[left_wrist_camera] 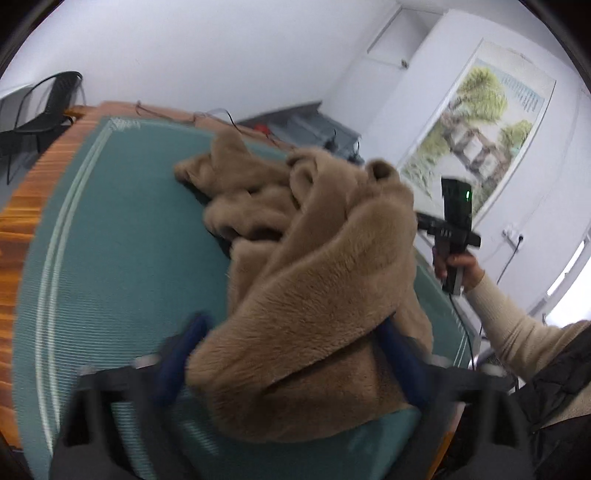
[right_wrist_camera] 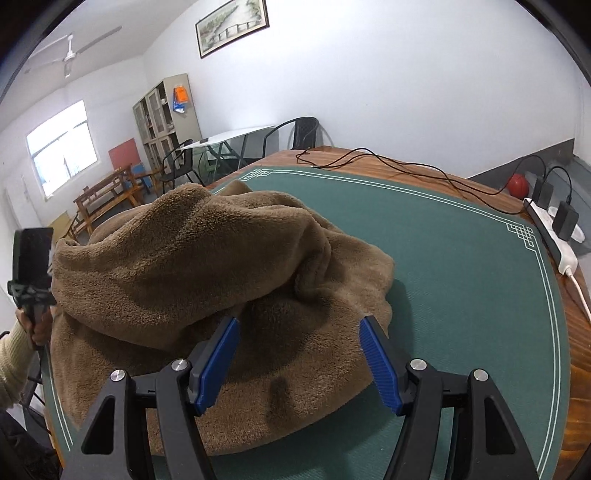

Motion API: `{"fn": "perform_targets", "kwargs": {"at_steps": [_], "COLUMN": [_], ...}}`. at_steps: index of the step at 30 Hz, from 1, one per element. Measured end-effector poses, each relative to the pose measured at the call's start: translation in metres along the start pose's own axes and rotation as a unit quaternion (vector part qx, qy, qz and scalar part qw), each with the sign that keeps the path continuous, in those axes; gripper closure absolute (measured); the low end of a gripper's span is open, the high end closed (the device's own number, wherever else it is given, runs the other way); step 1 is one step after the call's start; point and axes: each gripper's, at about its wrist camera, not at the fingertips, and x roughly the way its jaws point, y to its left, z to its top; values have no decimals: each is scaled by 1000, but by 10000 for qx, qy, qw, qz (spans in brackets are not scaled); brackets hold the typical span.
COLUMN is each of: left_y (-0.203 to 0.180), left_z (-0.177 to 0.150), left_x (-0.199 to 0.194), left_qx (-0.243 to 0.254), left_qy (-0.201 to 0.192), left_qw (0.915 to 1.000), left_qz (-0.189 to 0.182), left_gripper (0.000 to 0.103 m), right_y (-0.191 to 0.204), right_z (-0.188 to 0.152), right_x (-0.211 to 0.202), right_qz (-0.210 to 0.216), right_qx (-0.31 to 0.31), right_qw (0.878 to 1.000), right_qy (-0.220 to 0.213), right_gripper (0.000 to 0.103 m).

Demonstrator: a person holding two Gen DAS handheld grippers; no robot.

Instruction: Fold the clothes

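Loosely heaped — brown fleece garment (right_wrist_camera: 207, 280)

One brown fleece garment (right_wrist_camera: 207, 273). One green mat (right_wrist_camera: 461, 266) on one wooden tabletop (right_wrist_camera: 576, 332). Two tongs (right_wrist_camera: 299, 363), one per hand. One white power strip (right_wrist_camera: 554, 240) at the right edge, two black plugs (right_wrist_camera: 567, 219) in it. One red ball (right_wrist_camera: 517, 186). Two framed pictures (right_wrist_camera: 232, 27).

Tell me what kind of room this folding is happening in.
Probably a plain office or activity room, not a bedroom. A metal filing cabinet stands by the window, black chairs sit at a white folding table, and the brown fleece garment lies on a green felt mat over a wooden table.
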Motion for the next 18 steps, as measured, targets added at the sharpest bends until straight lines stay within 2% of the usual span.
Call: {"fn": "perform_targets", "kwargs": {"at_steps": [1, 2, 4, 7, 11, 15, 18], "left_y": [-3, -6, -12, -15, -14, -7, 4], "left_z": [-1, -2, -4, -5, -8, -10, -15], "left_x": [-3, -9, -20, -63, -121, -148, -152], "left_qx": [0, -16, -48, -215, -500, -604, -775], "left_qy": [-49, -145, -337, -997, -1812, -2031, -2038], "left_qw": [10000, 9998, 9991, 9935, 9777, 9672, 9652], "left_qz": [70, 135, 266, 512, 939, 1398, 1442], "left_gripper": [69, 75, 80, 83, 83, 83, 83], "right_y": [-1, -2, -5, -12, -19, -12, 5], "right_z": [0, -1, -4, -4, -6, 0, 13], "right_x": [1, 1, -1, 1, 1, -4, -5], "right_qz": [-9, -22, -39, -17, 57, 303, 398], "right_qx": [2, 1, 9, 59, 78, -121, -637], "right_qw": [10000, 10000, 10000, 10000, 9999, 9992, 9967], "right_qy": [-4, -4, -1, -43, -116, -242, -323], "right_gripper": [34, 34, 34, 34, 34, 34, 34]}}
